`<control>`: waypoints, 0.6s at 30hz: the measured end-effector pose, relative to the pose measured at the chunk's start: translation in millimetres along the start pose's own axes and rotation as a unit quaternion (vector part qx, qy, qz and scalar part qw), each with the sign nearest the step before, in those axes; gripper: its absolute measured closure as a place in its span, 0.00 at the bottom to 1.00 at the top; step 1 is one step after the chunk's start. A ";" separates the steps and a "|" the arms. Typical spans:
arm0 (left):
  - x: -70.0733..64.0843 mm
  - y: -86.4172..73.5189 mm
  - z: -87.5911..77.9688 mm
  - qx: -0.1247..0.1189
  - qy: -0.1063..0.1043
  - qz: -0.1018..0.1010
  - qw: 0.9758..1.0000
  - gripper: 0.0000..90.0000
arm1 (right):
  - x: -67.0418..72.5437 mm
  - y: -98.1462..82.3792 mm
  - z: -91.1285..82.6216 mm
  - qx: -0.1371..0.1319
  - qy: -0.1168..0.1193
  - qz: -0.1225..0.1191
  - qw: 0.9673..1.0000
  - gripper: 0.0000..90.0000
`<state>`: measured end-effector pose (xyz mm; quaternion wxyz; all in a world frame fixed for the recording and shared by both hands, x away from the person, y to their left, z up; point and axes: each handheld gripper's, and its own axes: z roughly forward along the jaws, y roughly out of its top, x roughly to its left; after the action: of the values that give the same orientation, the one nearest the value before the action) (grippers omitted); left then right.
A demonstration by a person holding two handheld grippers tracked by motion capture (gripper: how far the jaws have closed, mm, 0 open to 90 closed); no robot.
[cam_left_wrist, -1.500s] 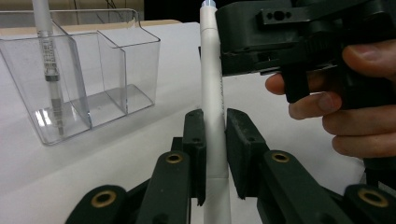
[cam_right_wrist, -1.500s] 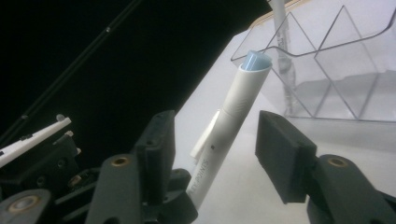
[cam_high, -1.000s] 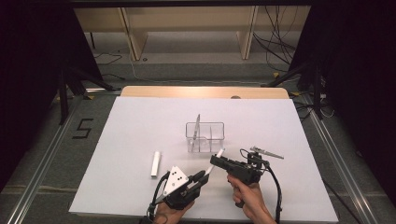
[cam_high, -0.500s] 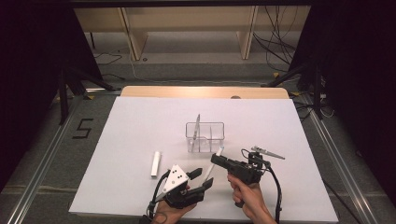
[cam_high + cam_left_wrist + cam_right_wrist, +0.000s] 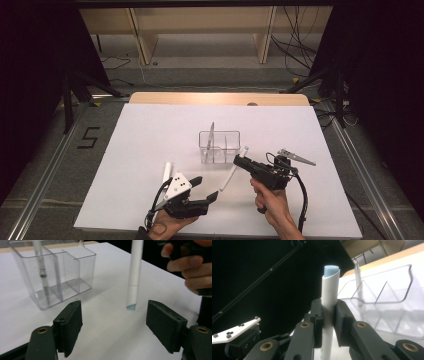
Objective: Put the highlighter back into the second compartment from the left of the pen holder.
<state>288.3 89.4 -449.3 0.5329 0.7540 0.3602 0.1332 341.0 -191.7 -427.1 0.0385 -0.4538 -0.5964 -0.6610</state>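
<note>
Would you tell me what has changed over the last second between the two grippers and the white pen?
The left gripper has just been opening its jaws and has let go of the white pen, which is now clamped only by the right gripper. The clear organizer, the pen inside it and the other white pen on the table stayed put.

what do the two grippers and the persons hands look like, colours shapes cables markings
Both are black handheld tools with two flat, blocky dark jaws on brass-coloured pivot pins. The left gripper carries a pale three-cornered plate dotted with small dark studs on top; the right gripper has a pistol-like grip and a grey plate at its rear. A black cable loops back from each. The hands are bare, with no gloves or sleeves showing.
</note>
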 end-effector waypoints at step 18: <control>43.6 -0.3 -22.1 0.016 0.073 -0.031 0.997 0.24 | 4.3 40.4 9.6 -0.038 -0.032 -0.053 0.997 0.88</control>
<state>306.0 135.0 -448.8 0.4968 0.7390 0.4237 0.1658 367.7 -193.2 -395.1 -0.0330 -0.4437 -0.5954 -0.6690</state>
